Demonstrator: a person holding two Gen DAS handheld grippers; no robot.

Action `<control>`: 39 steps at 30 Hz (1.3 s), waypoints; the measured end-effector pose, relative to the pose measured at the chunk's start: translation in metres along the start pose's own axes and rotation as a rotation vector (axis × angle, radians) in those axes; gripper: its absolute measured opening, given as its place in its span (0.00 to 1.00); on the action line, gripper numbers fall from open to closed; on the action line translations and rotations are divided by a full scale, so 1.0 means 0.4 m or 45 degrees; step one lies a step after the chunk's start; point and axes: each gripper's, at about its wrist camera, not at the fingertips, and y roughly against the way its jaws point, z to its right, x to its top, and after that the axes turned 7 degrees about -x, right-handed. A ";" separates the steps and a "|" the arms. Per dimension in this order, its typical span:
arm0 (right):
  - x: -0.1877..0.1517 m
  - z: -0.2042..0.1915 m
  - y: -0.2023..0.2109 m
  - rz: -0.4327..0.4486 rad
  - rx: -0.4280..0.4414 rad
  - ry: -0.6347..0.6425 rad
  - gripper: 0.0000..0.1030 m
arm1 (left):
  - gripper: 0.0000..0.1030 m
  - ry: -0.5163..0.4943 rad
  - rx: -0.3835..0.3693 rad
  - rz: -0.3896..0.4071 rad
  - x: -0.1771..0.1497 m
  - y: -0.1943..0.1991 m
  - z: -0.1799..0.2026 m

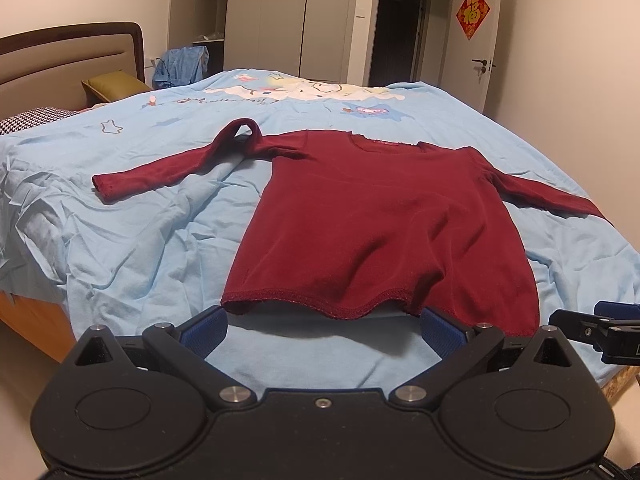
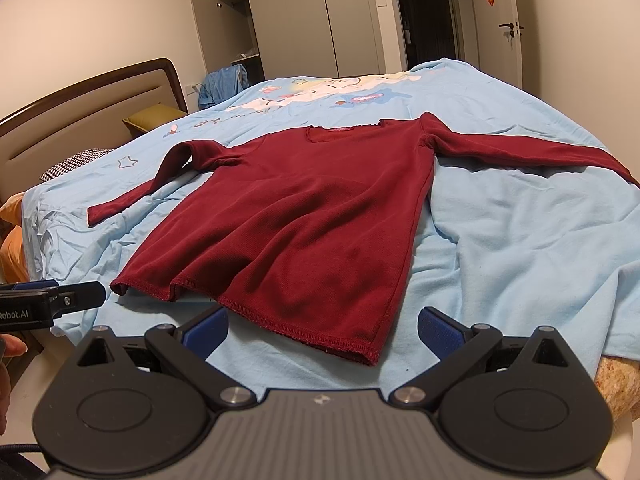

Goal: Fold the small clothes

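Dark red shirt (image 1: 376,216) flat on blue sheet (image 1: 120,240), left tongs (image 1: 324,330) and right tongs (image 2: 322,330) wide, level at hem

Item count at this moment: one dark red long-sleeved shirt (image 1: 376,208) with two sleeves lay on one bed with one light blue cover (image 1: 132,240). Two grippers were present: the left gripper (image 1: 324,330) and the right gripper (image 2: 322,330), each with two blue-padded fingers spread apart. One olive pillow (image 1: 114,84), one houndstooth pillow (image 1: 38,118), one red door ornament (image 1: 473,12) and one wardrobe (image 1: 280,16) were also counted.
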 end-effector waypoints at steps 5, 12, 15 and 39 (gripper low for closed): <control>0.001 0.001 -0.001 -0.002 0.000 0.000 1.00 | 0.99 0.003 -0.001 0.000 -0.002 0.001 -0.001; 0.003 -0.003 0.002 -0.004 -0.001 0.002 1.00 | 0.99 0.019 -0.003 -0.001 0.000 0.003 -0.011; 0.003 -0.003 0.001 -0.005 -0.001 0.002 1.00 | 0.99 0.027 -0.003 0.000 0.000 0.003 -0.011; -0.002 -0.006 -0.009 -0.025 0.000 0.005 1.00 | 0.99 0.048 -0.007 -0.020 0.000 -0.010 -0.025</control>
